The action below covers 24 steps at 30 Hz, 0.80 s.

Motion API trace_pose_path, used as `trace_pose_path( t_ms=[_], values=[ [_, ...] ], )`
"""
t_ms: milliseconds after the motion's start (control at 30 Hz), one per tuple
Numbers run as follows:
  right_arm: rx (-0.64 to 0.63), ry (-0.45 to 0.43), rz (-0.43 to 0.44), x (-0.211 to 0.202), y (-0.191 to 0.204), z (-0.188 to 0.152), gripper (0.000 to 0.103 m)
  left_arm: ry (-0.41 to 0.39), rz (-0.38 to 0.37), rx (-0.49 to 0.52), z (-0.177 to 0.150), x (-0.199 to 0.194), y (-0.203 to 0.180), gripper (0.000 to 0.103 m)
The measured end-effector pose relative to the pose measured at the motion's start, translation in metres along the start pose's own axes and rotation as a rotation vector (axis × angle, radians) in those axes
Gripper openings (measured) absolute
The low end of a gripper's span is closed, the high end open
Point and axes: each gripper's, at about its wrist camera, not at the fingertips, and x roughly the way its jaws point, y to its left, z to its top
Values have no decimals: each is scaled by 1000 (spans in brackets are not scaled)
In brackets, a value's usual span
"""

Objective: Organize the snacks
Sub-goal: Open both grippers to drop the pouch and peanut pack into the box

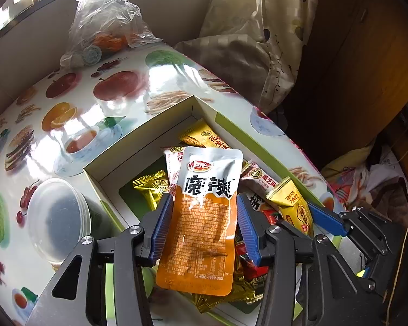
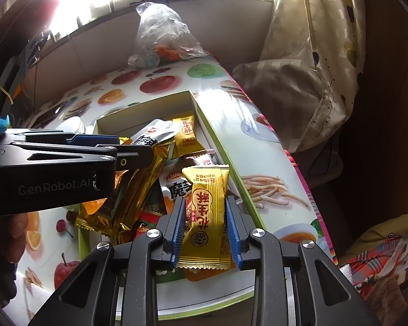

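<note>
Most of the snacks already lie heaped in the open box point(image 1: 149, 141) on the fruit-printed surface point(image 1: 100, 103), so I judge the sorting well along, with two packets not yet set down. My left tongs point(image 1: 201, 217) pinch the orange-and-silver pouch point(image 1: 204, 212) above the pile, and my right tongs point(image 2: 204, 228) grip the yellow peanut candy point(image 2: 206, 217) over the box's near right side, both reaching forward and tilted down.
</note>
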Motion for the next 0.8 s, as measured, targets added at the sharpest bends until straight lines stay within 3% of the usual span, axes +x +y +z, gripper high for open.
trace_pose_path(
  t_ms=[467, 800],
  values=[
    [20, -22, -2, -10, 0, -6, 47, -19, -8, 6, -6, -7, -3, 52],
    [40, -52, -5, -30, 0, -13, 51, -71, -5, -7, -16, -33, -6, 52]
  ],
)
